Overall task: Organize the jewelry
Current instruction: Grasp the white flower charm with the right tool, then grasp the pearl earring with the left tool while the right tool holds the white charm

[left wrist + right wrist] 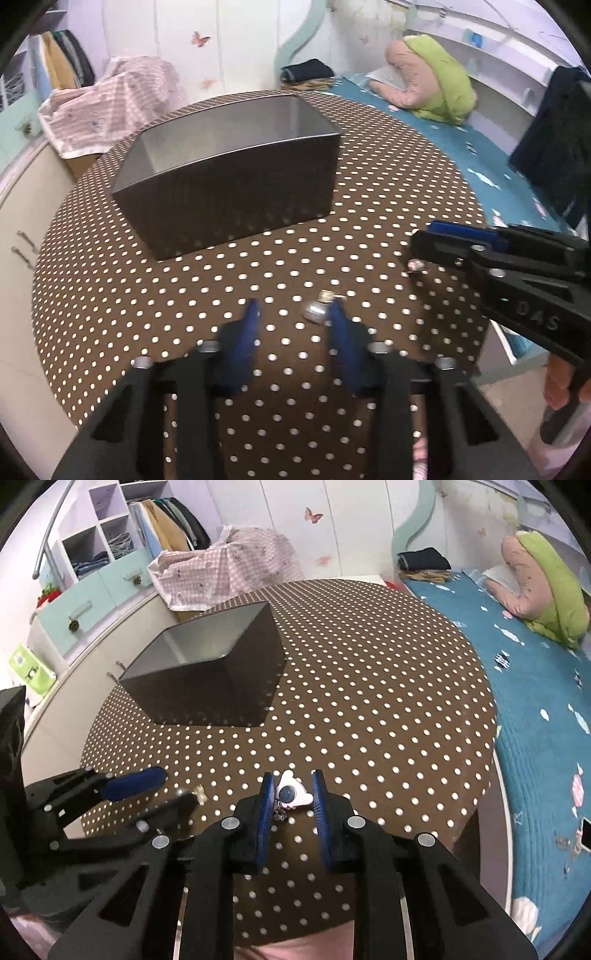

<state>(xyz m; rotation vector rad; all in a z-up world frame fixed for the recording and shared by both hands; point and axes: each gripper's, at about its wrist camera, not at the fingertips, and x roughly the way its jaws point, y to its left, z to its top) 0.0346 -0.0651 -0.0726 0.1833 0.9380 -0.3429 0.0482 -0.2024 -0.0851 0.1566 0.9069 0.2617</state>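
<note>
While both grippers hang low over the dotted table (369,672), the dark box (229,177) stands open and apparently empty toward the far side, and every place below is given from it. On the near side of the box, off to its right, the right gripper (293,794) has its jaws parted around a white charm (291,792) with a blue centre; the pads look close to it but not yet pressing, so I judge the grasp is in hand, not made. Near the box's front, more to the middle, the left gripper (293,314) is spread wide, with a pearl earring (316,308) lying just inside its right finger (338,321), possibly touching. Neither piece is in the box. Next, each gripper would need to centre on its piece, close gently on something small and slippery, then lift and carry it over the box rim.
</note>
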